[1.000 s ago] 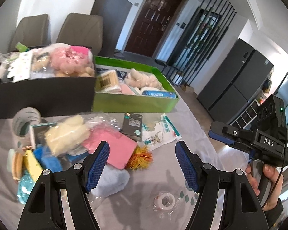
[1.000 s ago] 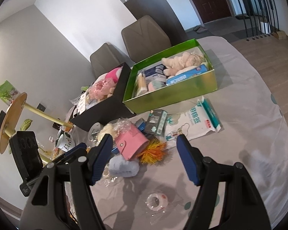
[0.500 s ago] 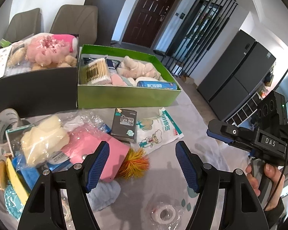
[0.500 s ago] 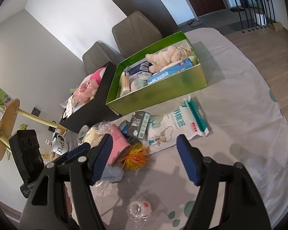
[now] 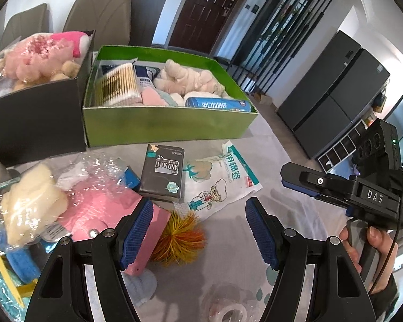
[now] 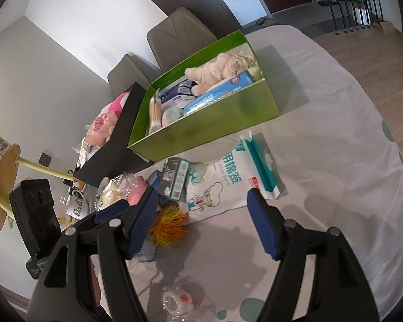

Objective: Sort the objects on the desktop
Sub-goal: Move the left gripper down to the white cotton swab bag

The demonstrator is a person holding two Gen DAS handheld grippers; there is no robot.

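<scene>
An orange and yellow spiky ball (image 5: 180, 238) lies on the desk's pale cloth (image 5: 290, 161), about in the middle of the loose clutter, and both grippers hang over it. Touching its left side is a pink pouch (image 5: 104, 209) with a snap button, partly under crinkled clear wrap. Just behind the ball sits a dark tissue pack (image 5: 162, 173), and beside that, towards the right edge, a white cotton swab bag (image 5: 220, 182) with teal trim and a cartoon figure. A pale blue fluffy piece (image 5: 143, 285) lies nearer the front edge, and a small wrapped tape roll (image 6: 176, 302) sits closest to the front edge.

To the left a cream plush (image 5: 32, 204) in a plastic bag rests on a heap of blue and yellow items that I cannot make out well.

Farther back stand 2 boxes, side by side and touching. The green box (image 5: 169, 124) holds a pack of cotton swabs, a beige plush toy, a blue tube and some soft packets. The black box (image 5: 32, 118) on its left is heaped with pink plush things.

The left gripper (image 5: 198, 230) has its blue-padded jaws spread, with nothing between them; the ball shows just inside the left pad. The right gripper (image 6: 202, 226) is likewise spread and empty, above the ball and the swab bag. A hand (image 5: 373, 260) grips the right gripper's handle. 2 brown chairs (image 5: 99, 13) stand behind the desk.
</scene>
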